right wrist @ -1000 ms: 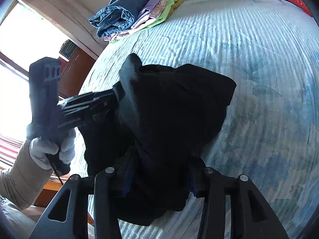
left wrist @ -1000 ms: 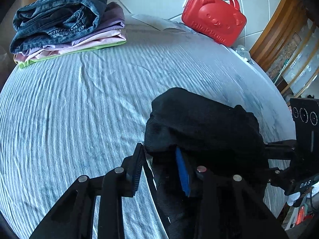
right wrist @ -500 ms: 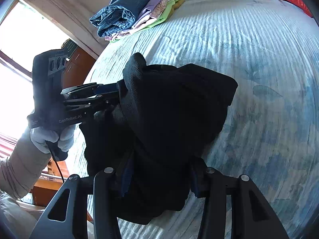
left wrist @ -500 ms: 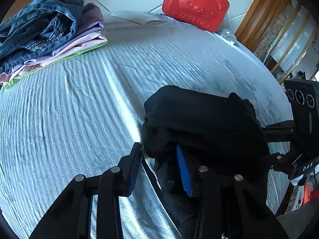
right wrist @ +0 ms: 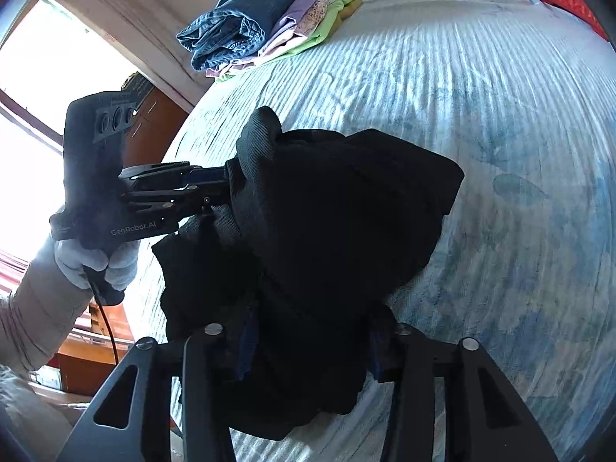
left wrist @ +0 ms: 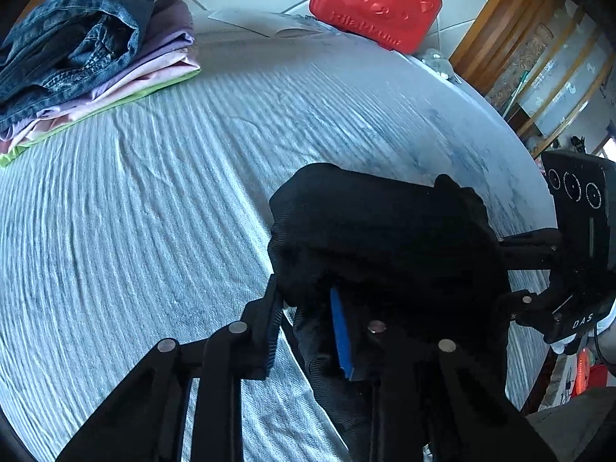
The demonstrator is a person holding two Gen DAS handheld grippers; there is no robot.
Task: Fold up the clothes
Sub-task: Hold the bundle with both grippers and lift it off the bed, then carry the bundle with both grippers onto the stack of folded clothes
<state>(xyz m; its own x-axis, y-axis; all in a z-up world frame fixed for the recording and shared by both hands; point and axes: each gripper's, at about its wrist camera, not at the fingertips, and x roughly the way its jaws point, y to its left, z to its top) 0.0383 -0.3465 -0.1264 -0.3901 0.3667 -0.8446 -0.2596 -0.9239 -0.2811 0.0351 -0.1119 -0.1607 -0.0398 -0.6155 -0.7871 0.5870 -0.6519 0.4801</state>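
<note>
Black garment [right wrist: 338, 238] bunched in heap at near edge of bed [left wrist: 134, 211], partly folded over itself, lower part hanging off edge. Left gripper [left wrist: 304, 327] jaws apart, cloth draped between them and over blue pad; from right wrist view, whether it grips cloth: cannot tell. Right gripper [right wrist: 308, 346] jaws spread wide with garment bulk filling gap, firm clamp unclear. Folded clothes stack [left wrist: 88, 50], jeans on top, at far corner of bed. Red case [left wrist: 373, 4] and open booklet [left wrist: 265, 25] at far edge.
</note>
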